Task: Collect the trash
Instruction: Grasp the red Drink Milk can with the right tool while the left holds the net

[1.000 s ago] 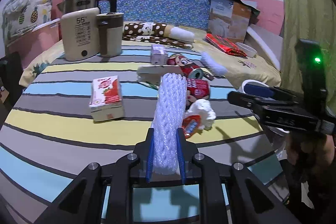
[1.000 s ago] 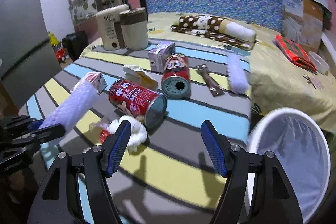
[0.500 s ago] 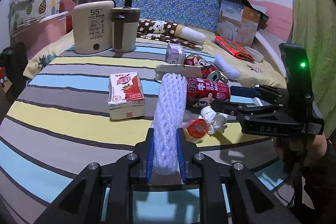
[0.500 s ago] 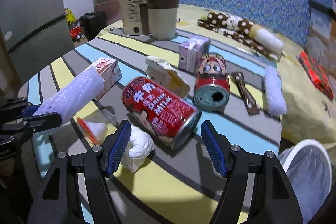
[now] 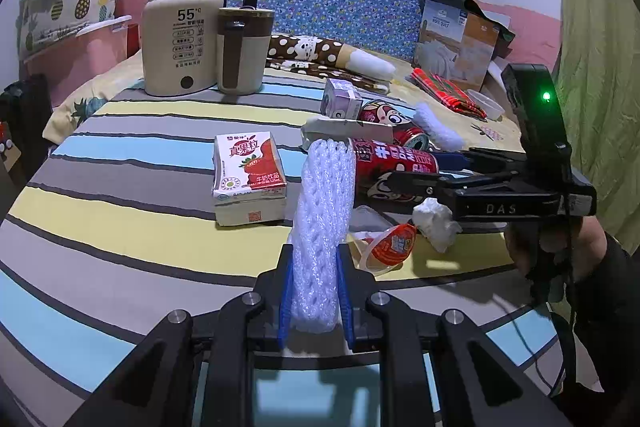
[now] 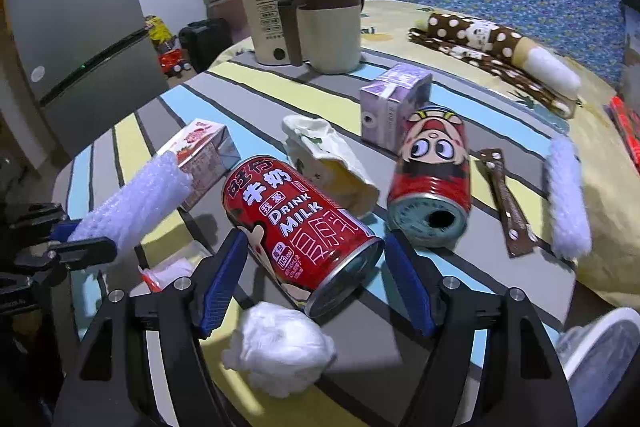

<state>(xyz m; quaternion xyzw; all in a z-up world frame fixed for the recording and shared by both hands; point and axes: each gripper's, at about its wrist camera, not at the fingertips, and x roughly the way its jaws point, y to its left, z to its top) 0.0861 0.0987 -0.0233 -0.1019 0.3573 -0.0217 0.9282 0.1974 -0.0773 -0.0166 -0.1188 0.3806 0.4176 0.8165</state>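
We straddle the red milk can (image 6: 298, 231).
Left gripper (image 5: 314, 291) clamps the foam sleeve (image 5: 324, 223); right gripper (image 6: 312, 277), jaws just widening, seemingly untouching.

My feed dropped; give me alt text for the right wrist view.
Open right tongs straddle a red Drink Milk can lying on the striped table, pads not touching. A crumpled tissue lies below; left tongs grip a white foam net sleeve.
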